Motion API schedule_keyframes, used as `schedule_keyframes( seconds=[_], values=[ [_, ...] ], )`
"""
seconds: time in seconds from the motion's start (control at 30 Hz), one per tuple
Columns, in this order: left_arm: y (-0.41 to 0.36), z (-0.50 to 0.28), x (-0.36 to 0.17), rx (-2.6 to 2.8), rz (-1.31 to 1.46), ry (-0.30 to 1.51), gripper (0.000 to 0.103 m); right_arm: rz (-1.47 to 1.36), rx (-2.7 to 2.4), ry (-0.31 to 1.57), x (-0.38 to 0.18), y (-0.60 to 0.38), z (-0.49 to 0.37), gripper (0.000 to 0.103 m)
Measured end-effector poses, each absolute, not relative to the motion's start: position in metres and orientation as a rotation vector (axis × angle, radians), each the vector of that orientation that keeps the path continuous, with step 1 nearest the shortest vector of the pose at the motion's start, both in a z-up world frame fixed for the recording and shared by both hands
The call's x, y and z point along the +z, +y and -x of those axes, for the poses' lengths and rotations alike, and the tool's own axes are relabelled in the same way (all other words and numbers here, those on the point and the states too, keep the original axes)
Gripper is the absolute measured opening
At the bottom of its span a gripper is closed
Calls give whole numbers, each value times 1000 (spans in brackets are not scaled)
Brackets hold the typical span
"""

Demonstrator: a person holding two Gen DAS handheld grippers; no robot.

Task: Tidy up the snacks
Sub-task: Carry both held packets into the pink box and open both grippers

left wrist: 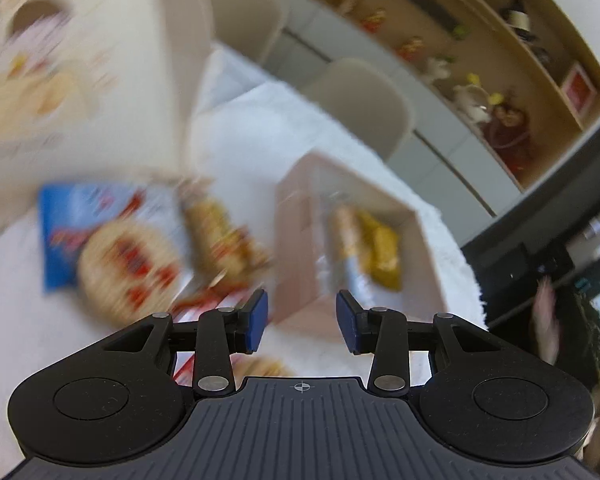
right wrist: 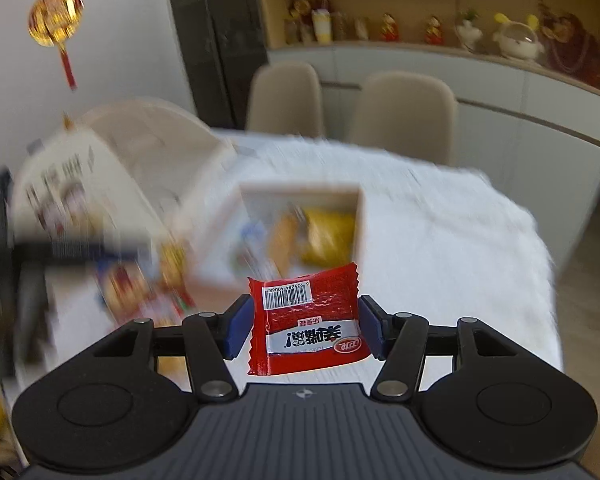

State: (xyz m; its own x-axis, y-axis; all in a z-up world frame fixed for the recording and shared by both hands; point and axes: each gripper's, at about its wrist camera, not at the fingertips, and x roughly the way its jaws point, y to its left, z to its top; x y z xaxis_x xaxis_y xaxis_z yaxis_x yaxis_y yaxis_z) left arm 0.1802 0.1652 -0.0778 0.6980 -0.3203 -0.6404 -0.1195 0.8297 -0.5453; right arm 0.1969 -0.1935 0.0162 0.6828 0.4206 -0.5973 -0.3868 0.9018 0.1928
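Right gripper (right wrist: 304, 322) pinches the red packet (right wrist: 306, 320) by its side edges — glossy crinkled foil, thin and slippery, held up in the air just short of the box (right wrist: 362, 216). It could slide out or buckle if the squeeze eases. Left gripper (left wrist: 302, 316) is spread wide, carrying nothing. The box — square, pale, stiff-walled — sits mid-table on a fluffy white cloth (right wrist: 460, 240); loose snacks (left wrist: 112, 256) lie blurred along its left side.

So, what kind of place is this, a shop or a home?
Most likely a home dining room. Two beige dining chairs stand behind a table under a white fluffy cloth, and a wall shelf holds figurines. A red-and-gold ornament hangs on the wall.
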Motion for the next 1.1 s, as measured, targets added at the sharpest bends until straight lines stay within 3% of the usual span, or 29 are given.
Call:
schedule_keyframes(
  seconds=[0.07,0.1,0.37,0.63,0.77,0.83,1.1],
  values=[
    [174,-175,-86,-91,620,810,42,-54,444,664,34,-174,-237,78],
    [179,-173,-89,-76,620,811,42,-45,443,674,38,-164,-258,80],
    [204,-172,-87,-33,533,821,42,-86,480,834,-6,-150,-295,80],
    [165,-291,-77,-117,324,855,42,10,534,947,-70,-139,-235,80],
    [146,-334,-106,-117,196,965,31,96,551,958,-86,-122,-212,80],
    [143,-334,-119,-144,152,1006,23,138,557,955,-93,-116,-204,80],
    [162,-250,-127,-263,304,1050,20,155,637,963,-102,-98,-198,80]
  ],
)
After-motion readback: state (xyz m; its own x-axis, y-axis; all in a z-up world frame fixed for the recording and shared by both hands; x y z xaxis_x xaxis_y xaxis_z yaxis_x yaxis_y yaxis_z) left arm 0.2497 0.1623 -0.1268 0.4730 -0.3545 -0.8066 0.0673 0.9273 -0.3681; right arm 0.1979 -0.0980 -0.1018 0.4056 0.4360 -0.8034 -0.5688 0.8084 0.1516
